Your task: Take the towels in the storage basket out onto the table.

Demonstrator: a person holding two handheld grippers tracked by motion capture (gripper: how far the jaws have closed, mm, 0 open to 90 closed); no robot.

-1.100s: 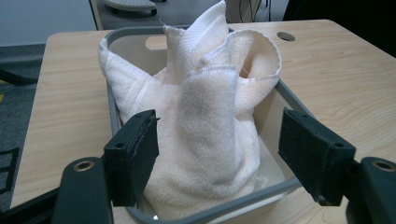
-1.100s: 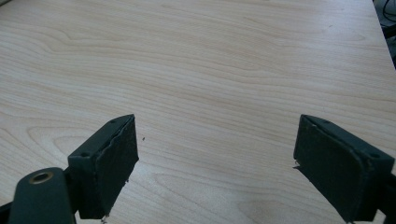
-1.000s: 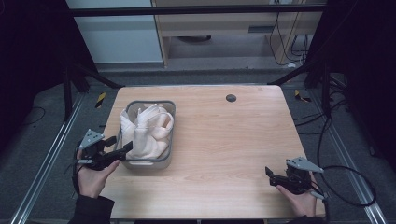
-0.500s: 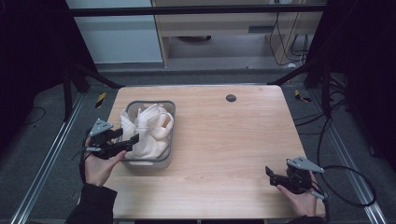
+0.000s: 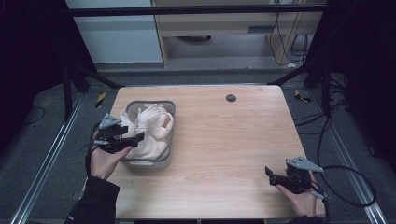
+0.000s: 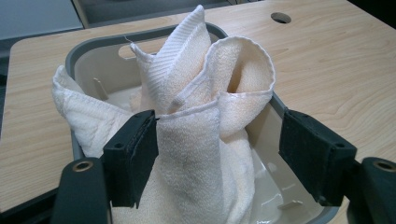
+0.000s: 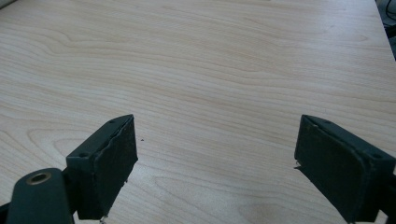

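The left hand-held gripper (image 5: 136, 138) hangs wide-jawed over the cream terry towels (image 6: 196, 140) heaped in the grey plastic tub (image 5: 170, 122), apparently to pinch one, while the right hand-held gripper (image 5: 269, 174), also open, idles far right of that tub.

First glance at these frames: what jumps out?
The heap of white towels bulging out of the grey bin at the table's left side. The left gripper hangs over the bin with open jaws either side of a towel fold. The right gripper sits open over bare wooden table at the near right corner.
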